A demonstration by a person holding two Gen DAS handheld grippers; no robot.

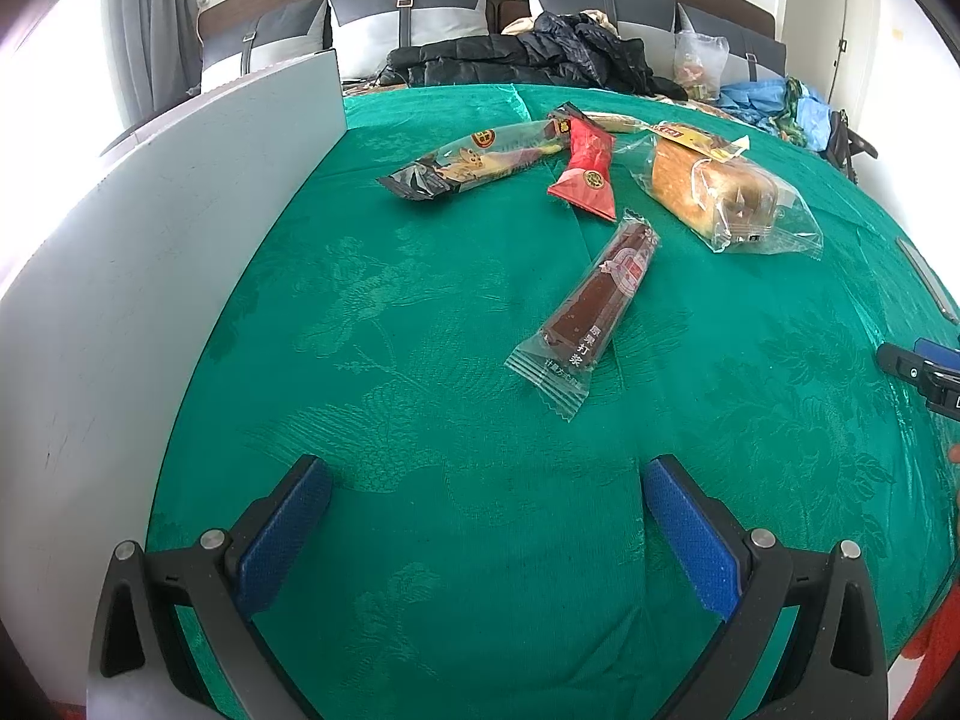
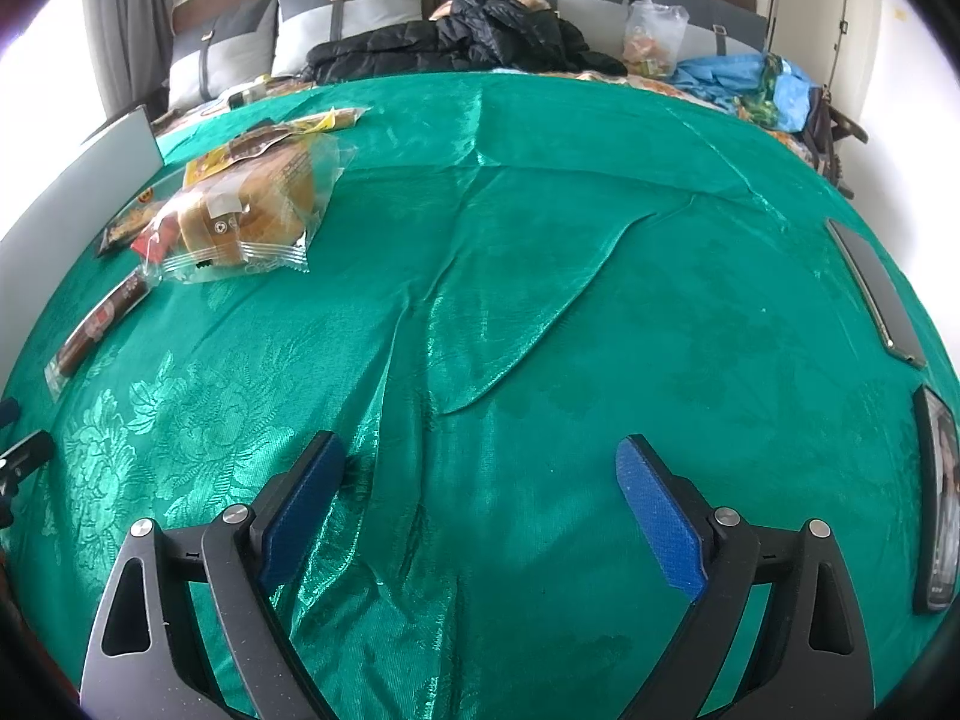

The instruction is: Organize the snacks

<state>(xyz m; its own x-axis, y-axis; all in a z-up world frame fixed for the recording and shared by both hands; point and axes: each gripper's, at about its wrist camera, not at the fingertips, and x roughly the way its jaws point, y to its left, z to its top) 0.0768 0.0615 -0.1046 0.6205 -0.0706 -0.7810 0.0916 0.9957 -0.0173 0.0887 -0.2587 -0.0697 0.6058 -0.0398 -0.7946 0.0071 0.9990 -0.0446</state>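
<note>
Several wrapped snacks lie on a green patterned cloth (image 1: 420, 360). In the left wrist view a brown bar in clear wrap (image 1: 600, 297) lies nearest, ahead of my open left gripper (image 1: 486, 474). Beyond it are a red packet (image 1: 585, 171), a long clear-and-black packet (image 1: 474, 162) and a bagged bread loaf (image 1: 720, 192). In the right wrist view the bread loaf (image 2: 252, 204) and brown bar (image 2: 99, 321) sit far left. My right gripper (image 2: 480, 456) is open over bare wrinkled cloth (image 2: 540, 240), nothing between its fingers.
A tall white box wall (image 1: 150, 270) stands along the left side. Two phones (image 2: 876, 294) (image 2: 939, 498) lie at the cloth's right edge. Behind are pillows, a black jacket (image 1: 540, 54), a plastic bag (image 1: 699, 63) and blue clothing (image 2: 738, 75).
</note>
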